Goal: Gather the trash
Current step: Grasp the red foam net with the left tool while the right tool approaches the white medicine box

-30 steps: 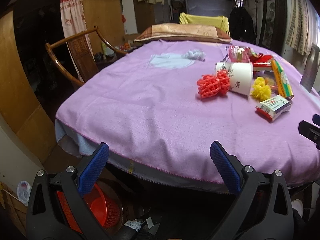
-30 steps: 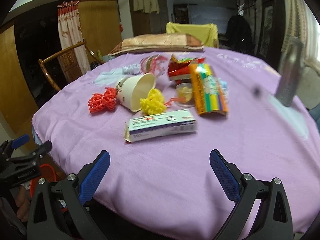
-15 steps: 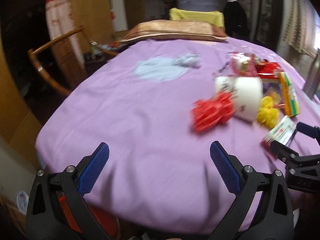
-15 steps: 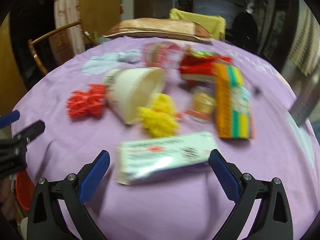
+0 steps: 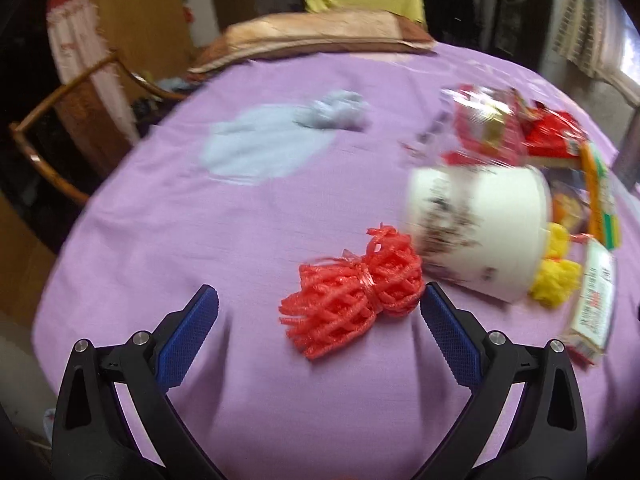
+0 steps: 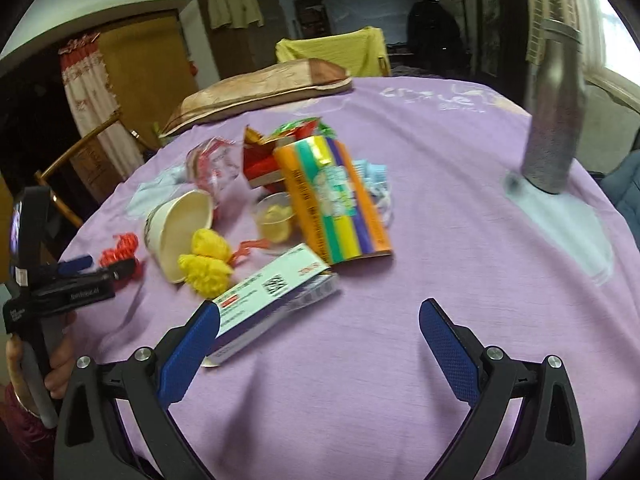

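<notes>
Trash lies on a purple tablecloth [image 5: 248, 240]. A red foam net [image 5: 352, 300] sits just ahead of my open left gripper [image 5: 316, 320], close to its right finger. Beside it lie a tipped white paper cup [image 5: 476, 232], a yellow foam net [image 5: 556, 276] and a white carton [image 5: 592, 300]. My right gripper [image 6: 320, 332] is open; the white carton [image 6: 272, 296] lies by its left finger. Behind stand a striped snack box [image 6: 332, 204], a small clear cup [image 6: 274, 222] and red wrappers [image 6: 260, 160]. The left gripper also shows in the right wrist view [image 6: 96, 270].
A grey bottle [image 6: 554, 120] stands at the far right of the table. A long cushion [image 5: 320, 36] lies along the far edge. A wooden chair [image 5: 60, 128] stands at the left. A crumpled grey tissue [image 5: 336, 114] lies mid-table.
Both grippers have moved forward over the table. The left one has closed in on the red net. The right one has swung rightward, so the carton now lies by its left finger.
</notes>
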Demonstrator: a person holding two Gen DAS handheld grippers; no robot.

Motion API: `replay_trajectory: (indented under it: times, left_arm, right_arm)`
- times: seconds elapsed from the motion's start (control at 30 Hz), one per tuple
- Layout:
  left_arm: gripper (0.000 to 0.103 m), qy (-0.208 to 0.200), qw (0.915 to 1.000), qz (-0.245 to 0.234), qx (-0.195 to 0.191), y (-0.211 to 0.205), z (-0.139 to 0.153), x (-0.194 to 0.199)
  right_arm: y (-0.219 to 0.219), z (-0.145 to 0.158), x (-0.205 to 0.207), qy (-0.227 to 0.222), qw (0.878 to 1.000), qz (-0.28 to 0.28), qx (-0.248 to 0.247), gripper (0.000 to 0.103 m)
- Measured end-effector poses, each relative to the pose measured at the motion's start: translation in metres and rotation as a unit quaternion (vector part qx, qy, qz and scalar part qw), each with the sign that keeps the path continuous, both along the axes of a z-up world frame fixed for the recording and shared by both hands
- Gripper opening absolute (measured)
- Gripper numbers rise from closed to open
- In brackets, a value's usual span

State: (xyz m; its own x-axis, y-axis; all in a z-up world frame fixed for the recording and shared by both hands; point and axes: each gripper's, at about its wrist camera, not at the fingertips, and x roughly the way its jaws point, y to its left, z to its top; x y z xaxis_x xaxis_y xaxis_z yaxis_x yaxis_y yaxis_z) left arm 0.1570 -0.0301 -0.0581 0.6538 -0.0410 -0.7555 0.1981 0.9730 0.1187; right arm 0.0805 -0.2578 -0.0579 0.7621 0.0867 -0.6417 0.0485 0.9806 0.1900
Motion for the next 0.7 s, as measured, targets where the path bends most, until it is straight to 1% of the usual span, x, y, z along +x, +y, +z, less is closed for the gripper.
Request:
replay_trajectory:
  times: [0.07, 0.17, 0.27, 0.3, 0.37, 0.47, 0.53, 0.6, 0.67, 0.7]
  left_arm:
    - [0.096, -0.011, 0.9996, 0.022, 0.012, 0.017, 0.001, -0.002]
    - [0.096, 0.000, 0.9998, 0.020, 0.001, 0.030, -0.001, -0.002]
    - [0.096, 0.005, 0.9999, 0.011, -0.005, 0.028, -0.002, 0.003]
    - [0.096, 0.006, 0.9999, 0.010, -0.004, 0.024, -0.003, 0.011]
    - [0.096, 0.019, 0.9997, 0.012, -0.010, 0.021, -0.005, 0.016]
    - [0.096, 0.039, 0.9982, 0.017, -0.043, 0.022, -0.008, 0.022]
    - [0.096, 0.053, 0.9969, 0.027, -0.051, 0.024, -0.011, 0.023]
    - [0.096, 0.069, 0.9956, 0.026, -0.059, 0.026, -0.013, 0.026]
    - [0.096, 0.083, 0.9940, 0.027, -0.065, 0.028, -0.016, 0.029]
    - [0.096, 0.082, 0.9940, 0.026, -0.067, 0.028, -0.016, 0.029]
  right_arm:
    - [0.008, -0.001, 0.003, 0.002, 1.000, 0.017, 0.003, 0.098]
    - [0.026, -0.003, 0.011, 0.010, 0.999, 0.044, 0.015, 0.098]
    - [0.041, -0.006, 0.020, 0.021, 0.998, 0.063, 0.022, 0.098]
    - [0.045, -0.006, 0.022, 0.025, 0.997, 0.066, 0.024, 0.098]
    - [0.054, -0.006, 0.027, 0.033, 0.997, 0.069, 0.033, 0.098]
    - [0.067, -0.008, 0.035, 0.050, 0.996, 0.066, 0.011, 0.098]
    - [0.073, -0.011, 0.042, 0.061, 0.996, 0.061, -0.005, 0.098]
    - [0.073, -0.014, 0.048, 0.069, 0.996, 0.055, -0.014, 0.097]
    - [0.066, -0.016, 0.049, 0.074, 0.996, 0.039, -0.029, 0.097]
    - [0.058, -0.016, 0.047, 0.071, 0.996, 0.027, -0.038, 0.097]
